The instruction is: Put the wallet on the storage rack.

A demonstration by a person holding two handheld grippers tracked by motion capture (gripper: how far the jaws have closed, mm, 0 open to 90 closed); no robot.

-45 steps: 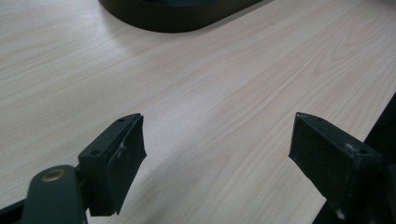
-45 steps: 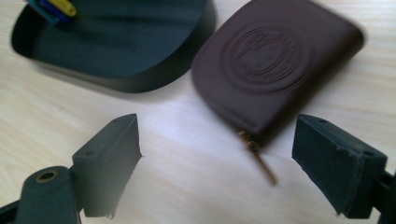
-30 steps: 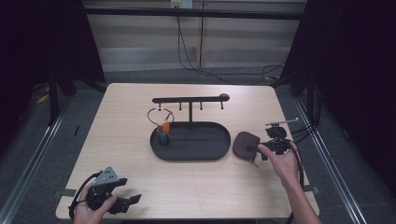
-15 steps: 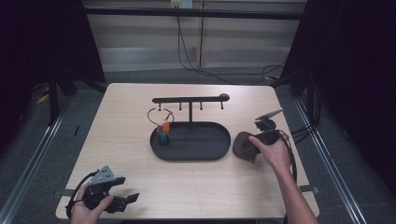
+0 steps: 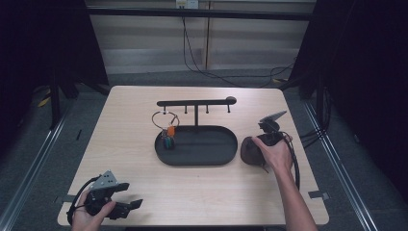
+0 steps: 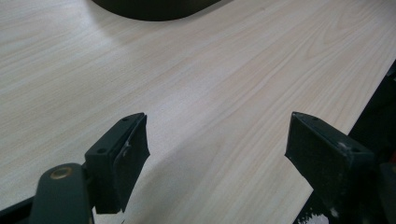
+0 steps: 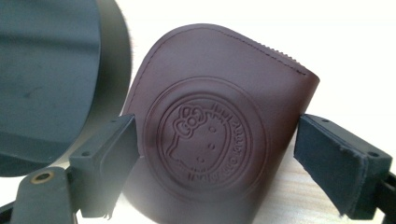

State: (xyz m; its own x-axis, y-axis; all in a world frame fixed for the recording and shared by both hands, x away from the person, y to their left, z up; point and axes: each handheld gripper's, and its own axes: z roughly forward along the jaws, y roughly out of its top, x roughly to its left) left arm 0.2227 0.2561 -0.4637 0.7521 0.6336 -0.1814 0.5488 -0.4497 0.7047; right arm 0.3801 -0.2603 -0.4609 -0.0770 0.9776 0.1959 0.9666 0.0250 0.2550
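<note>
A dark brown leather pouch (image 5: pixel 248 152) lies flat on the table just right of the black oval tray (image 5: pixel 202 162). In the right gripper view the pouch (image 7: pixel 210 135) bears an embossed round cartoon stamp. My right gripper (image 5: pixel 259 146) hangs over it, and its jaws have just been opening. Here the right gripper (image 7: pixel 219 163) is open, its jaws straddling the pouch's two edges. My left gripper (image 5: pixel 126 207) rests at the table's front left corner. In its own view the left gripper (image 6: pixel 217 154) is open over bare wood.
Above the tray a black rail with small hooks (image 5: pixel 197 102) stands on a post. A wire ring with an orange tag (image 5: pixel 168 129) hangs from it over the tray's left end. The tray's dark rim (image 7: pixel 112 70) lies close to the pouch's left side.
My right hand moved left from beside the pouch and came down over it, jaws now around it. The left hand stayed put.
</note>
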